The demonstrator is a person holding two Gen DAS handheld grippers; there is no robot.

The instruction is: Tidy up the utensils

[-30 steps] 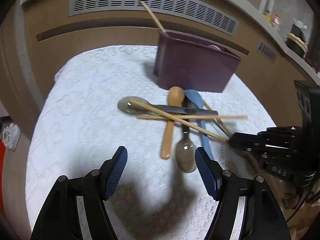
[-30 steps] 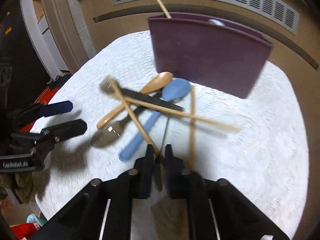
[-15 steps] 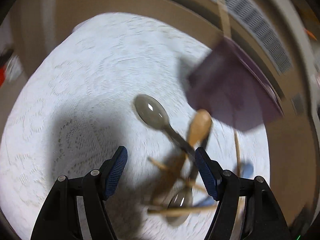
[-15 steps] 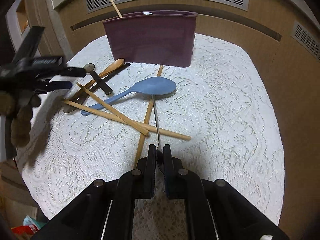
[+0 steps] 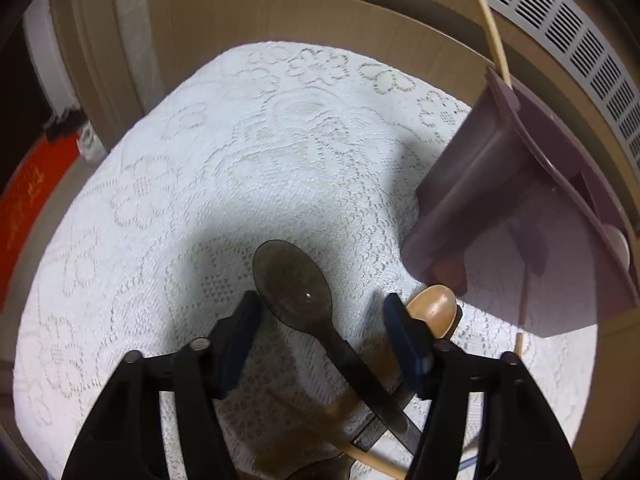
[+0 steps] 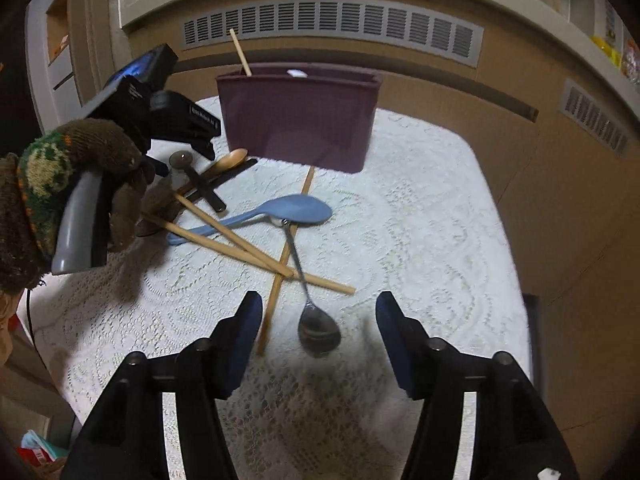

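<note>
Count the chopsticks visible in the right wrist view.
4. One stands in the holder at its left end. Three lie crossed on the cloth: two slanting, one nearly lengthwise. The holder may hide others.

Light: dim, warm indoor, from overhead. The white lace tablecloth is the brightest surface in both views, without blown-out areas.

Shadows: in the left wrist view a broad soft shadow covers the cloth around the dark spoon, and the purple holder casts another toward the cloth's far edge. In the right wrist view a faint shadow lies under the metal spoon.

Glare: one small specular point on the dark spoon's bowl.

Distortion: strong fisheye bowing; black vignette in all corners.

Sharpness: centres fairly crisp; edges soft.
</note>
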